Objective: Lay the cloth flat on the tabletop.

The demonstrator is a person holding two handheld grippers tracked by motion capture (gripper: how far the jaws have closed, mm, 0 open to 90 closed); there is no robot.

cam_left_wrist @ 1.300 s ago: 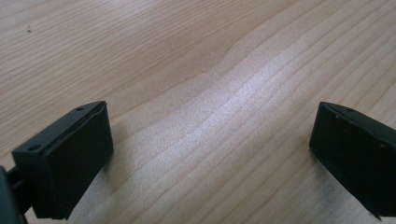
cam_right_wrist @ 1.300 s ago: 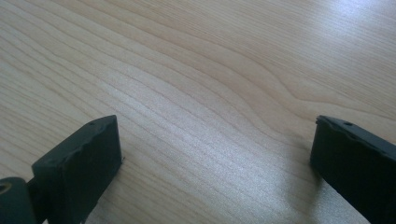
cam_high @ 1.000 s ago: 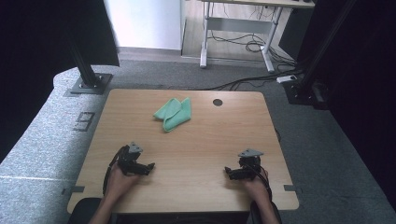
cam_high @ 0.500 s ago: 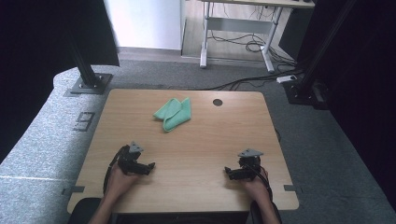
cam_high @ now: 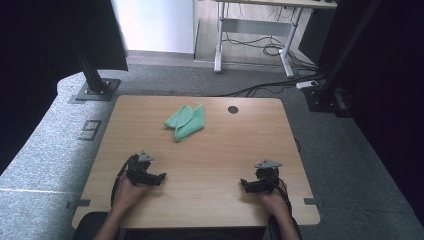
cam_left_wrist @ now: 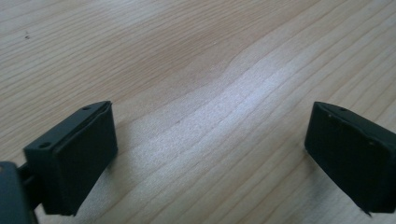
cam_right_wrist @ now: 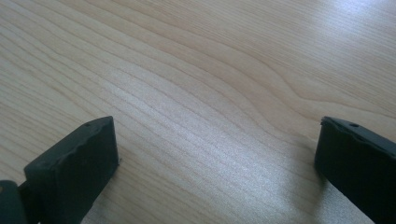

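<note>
A crumpled green cloth (cam_high: pixel 185 121) lies on the far middle of the wooden table (cam_high: pixel 215 150). My left gripper (cam_high: pixel 159 177) rests near the front left of the table, held by a hand, pointing right. Its jaws stand wide apart over bare wood in the left gripper view (cam_left_wrist: pixel 210 154). My right gripper (cam_high: pixel 245 184) sits near the front right, pointing left. In the right gripper view (cam_right_wrist: pixel 215 163) its jaws are also wide apart with nothing between them. Both grippers are far from the cloth.
A round dark cable hole (cam_high: pixel 233 109) marks the table's far side, right of the cloth. Grey carpet (cam_high: pixel 60 130) surrounds the table. A black post base (cam_high: pixel 94 89) stands at the far left, a desk frame (cam_high: pixel 252 30) beyond.
</note>
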